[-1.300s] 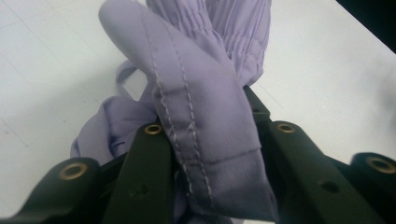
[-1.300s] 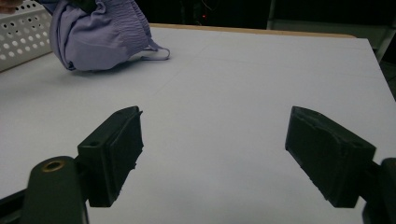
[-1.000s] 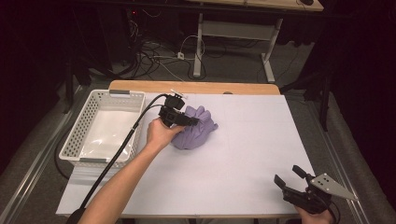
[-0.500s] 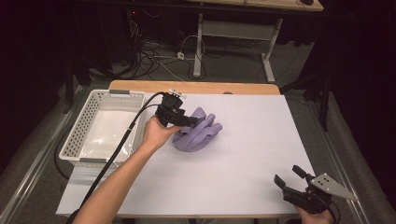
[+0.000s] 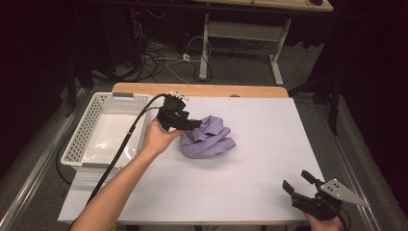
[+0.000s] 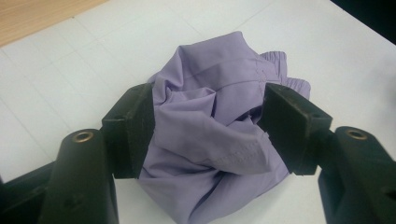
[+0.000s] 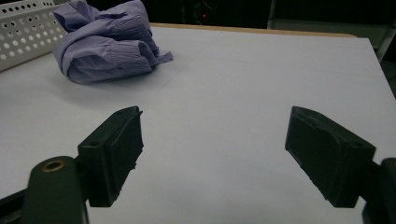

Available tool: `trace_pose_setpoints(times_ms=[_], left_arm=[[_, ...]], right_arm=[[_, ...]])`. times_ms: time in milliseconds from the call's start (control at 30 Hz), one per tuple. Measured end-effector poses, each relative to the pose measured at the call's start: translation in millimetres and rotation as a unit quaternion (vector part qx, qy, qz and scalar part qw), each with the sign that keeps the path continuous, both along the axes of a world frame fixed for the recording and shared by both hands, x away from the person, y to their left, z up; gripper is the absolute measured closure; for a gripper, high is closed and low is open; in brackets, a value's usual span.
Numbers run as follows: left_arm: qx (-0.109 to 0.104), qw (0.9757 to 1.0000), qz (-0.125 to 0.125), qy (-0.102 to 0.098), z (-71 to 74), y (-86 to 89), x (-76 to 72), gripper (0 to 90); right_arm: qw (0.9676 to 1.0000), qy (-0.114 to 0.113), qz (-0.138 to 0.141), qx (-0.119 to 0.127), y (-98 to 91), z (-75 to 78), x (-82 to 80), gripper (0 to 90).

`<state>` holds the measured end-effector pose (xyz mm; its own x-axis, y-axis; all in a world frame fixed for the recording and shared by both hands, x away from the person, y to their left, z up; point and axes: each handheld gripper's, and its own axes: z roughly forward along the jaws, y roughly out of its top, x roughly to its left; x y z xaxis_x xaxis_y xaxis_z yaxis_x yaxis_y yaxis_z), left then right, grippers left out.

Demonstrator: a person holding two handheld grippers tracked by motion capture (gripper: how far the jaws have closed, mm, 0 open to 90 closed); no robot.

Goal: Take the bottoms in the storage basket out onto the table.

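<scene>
The crumpled lilac garment (image 5: 208, 138) lies a little left of the middle of the white table (image 5: 269, 125), just right of the basket. My left gripper (image 5: 185, 124) is at its left edge, jaws spread wide on either side of the bunched cloth (image 6: 210, 135), their inner faces touching the folds without pinching them. My left forearm reaches diagonally from the near left corner. My right gripper (image 5: 304, 185) hovers at the near right corner, jaws wide apart over bare table (image 7: 233, 93), well apart from the garment (image 7: 107, 42). Open tabletop stretches right and near of the cloth. The white perforated basket (image 5: 91, 126) sits at the left edge, seemingly lined with clear plastic.
</scene>
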<state>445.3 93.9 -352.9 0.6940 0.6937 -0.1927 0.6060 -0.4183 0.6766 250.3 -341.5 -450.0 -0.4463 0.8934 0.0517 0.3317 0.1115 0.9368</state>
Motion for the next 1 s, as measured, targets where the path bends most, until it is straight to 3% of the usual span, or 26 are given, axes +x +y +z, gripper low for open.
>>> trace_pose_setpoints(times_ms=[367,1000], left_arm=[[-0.005,1.0000,0.000,-0.002,1.1,6.8,-3.3,34.8],[-0.016,0.9997,0.013,-0.016,5.5,35.0,-14.9,34.9]], right_arm=[[1.0000,0.000,0.000,0.000,0.0,0.0,0.0,19.6],[1.0000,0.001,0.001,-0.002,0.2,0.0,0.1,19.7]])
